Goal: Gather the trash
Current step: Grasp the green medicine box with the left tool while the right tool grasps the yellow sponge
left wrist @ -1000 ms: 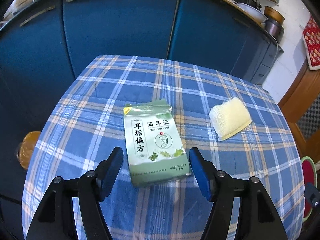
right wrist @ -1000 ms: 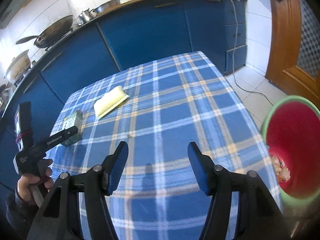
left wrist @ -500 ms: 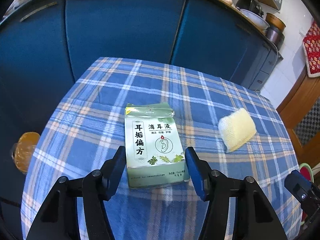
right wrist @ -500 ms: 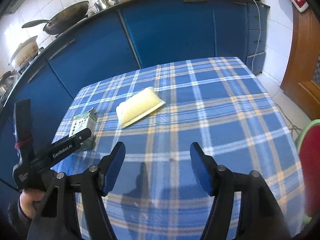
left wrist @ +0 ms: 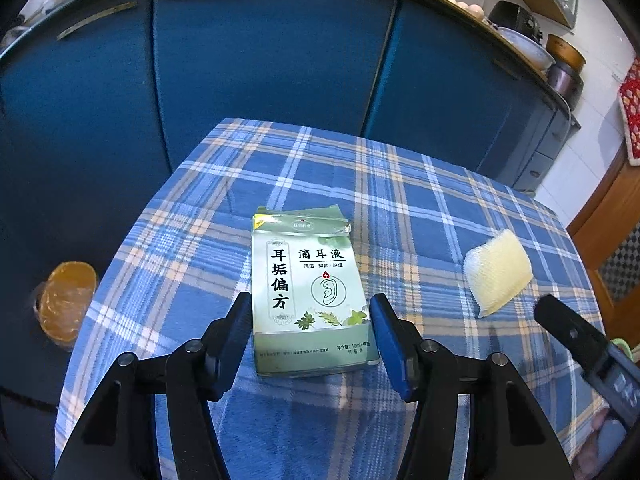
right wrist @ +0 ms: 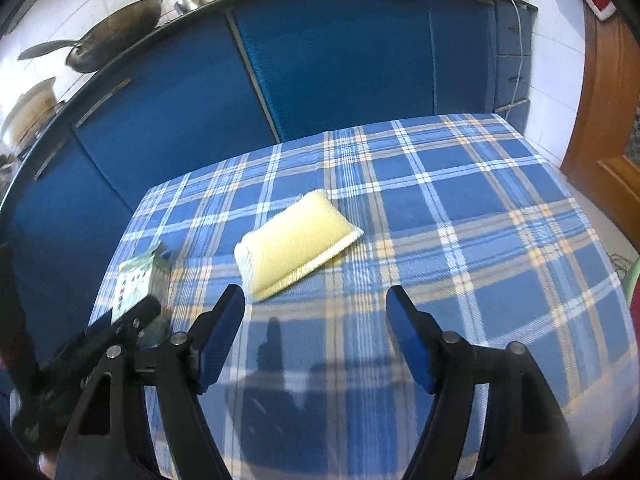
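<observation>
Uncollected, both on desk (left wrist: 400, 208): green box (left wrist: 310, 296), near-left edge, between half-open left tongs (left wrist: 310, 344), ungripped; yellow sponge (right wrist: 294, 246), mid-desk, ahead of empty, opening right tongs (right wrist: 316, 336).

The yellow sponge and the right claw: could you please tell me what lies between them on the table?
Nothing: in the right wrist view only bare checked tablecloth separates the opening right claw from the yellow sponge.
</observation>
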A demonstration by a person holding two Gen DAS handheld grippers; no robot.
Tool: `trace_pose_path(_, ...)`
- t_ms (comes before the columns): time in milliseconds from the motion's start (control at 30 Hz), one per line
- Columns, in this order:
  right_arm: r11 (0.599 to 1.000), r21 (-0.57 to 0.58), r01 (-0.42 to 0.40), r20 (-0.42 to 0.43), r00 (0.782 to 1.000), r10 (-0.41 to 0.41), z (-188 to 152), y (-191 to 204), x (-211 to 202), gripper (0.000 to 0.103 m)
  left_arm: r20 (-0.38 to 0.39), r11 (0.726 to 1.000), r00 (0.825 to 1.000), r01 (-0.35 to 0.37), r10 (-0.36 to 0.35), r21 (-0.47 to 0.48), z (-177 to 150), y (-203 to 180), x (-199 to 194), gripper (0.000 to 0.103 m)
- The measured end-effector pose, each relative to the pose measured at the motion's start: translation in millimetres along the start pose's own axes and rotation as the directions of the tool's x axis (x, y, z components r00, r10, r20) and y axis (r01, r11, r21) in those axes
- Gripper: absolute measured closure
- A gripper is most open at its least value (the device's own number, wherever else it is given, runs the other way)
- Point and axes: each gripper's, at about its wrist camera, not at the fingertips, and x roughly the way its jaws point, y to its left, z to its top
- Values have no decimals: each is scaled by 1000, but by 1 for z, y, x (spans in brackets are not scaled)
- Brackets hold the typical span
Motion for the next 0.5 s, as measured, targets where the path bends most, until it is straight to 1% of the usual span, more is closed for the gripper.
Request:
trace_pose_path(300, 995, 90, 42, -3, 999, -42, 18, 4, 27, 29, 10, 1000, 1000, 2, -2, -18, 1, 5, -4, 43)
trace_pose_path(367, 994, 105, 43, -6, 999, -42, 21, 5, 32, 24, 10, 1000, 1000, 4, -3, -22, 1, 6, -4, 43)
trace_pose_path(500, 993, 109, 47, -3, 999, -47, 27, 12, 43, 24, 12, 999, 1000, 4, -4, -32, 1, 9, -5, 43)
